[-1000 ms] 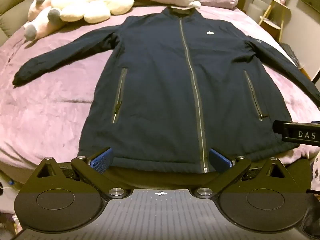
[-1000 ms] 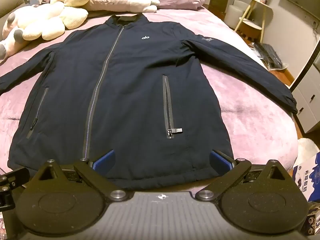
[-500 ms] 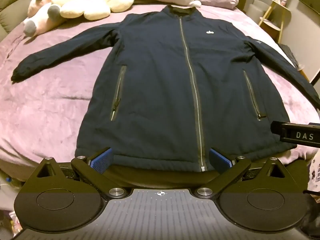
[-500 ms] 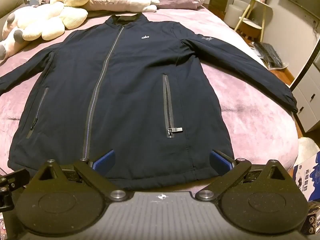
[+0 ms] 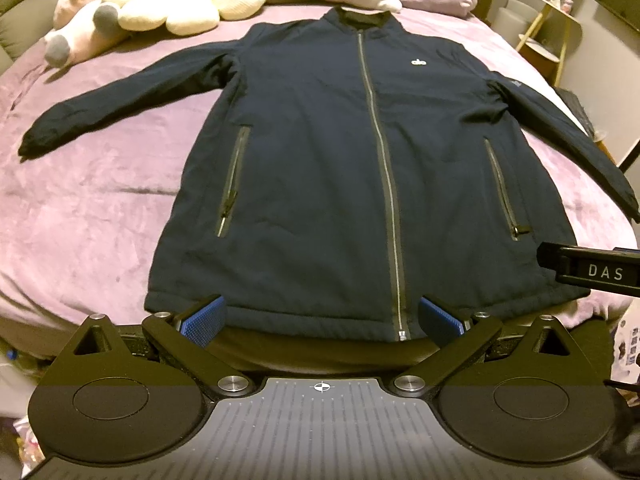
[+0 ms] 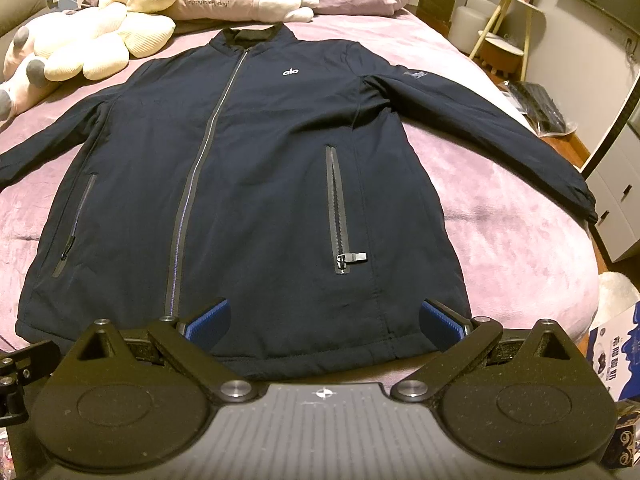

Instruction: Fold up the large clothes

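Jacket [image 5: 360,184] is lying flat, zipped and face up on the purple bedspread [image 5: 92,200], hem just ahead of both sets of fingertips. I am holding the left gripper [image 5: 320,316] and right gripper [image 6: 326,318] spread wide, gripping nothing. I am judging that each should pinch a hem corner through both padded layers, since the smooth shell may slip. Sleeves are splayed outward beyond the fingers.

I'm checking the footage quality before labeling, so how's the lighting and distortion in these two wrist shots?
Left wrist view: dim warm light, the navy jacket nearly black, strong fisheye bowing of the bed, slight softness at the far left sleeve. Right wrist view: same dim light, sharper, the chest logo legible, edges curved.
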Motion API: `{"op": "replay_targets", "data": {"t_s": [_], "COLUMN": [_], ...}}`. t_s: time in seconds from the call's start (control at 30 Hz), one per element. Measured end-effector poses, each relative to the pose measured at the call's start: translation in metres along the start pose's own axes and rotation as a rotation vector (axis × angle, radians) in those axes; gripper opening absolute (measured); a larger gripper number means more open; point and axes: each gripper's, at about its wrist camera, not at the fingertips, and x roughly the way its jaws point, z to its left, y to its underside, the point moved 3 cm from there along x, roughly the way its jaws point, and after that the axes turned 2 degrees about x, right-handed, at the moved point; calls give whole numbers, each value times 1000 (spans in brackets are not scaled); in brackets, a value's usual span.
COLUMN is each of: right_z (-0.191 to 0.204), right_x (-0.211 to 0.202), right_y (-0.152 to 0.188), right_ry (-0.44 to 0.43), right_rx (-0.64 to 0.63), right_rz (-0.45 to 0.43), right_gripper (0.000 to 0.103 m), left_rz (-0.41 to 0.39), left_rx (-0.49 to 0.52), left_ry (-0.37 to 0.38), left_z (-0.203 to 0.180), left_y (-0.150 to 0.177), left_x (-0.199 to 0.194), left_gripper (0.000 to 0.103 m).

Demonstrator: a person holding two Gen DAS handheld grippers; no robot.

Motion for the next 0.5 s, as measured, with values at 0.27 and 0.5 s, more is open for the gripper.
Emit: {"op": "replay_targets", "data": {"t_s": [0.27,0.5], "right_z": [0,-2], "right_x": [2,3], "right_y": [1,1], "right_ry": [-2,-7], "right_rx": [7,12], "right_rz": [-1,5], "right_gripper": [100,100], "left_rz": [4,6], "left_rx": [-4,-6], "left_ry": [3,9], "left_z": [0,1], "left_y": [0,-1], "left_x": [0,0], "left_gripper": [103,103]}}
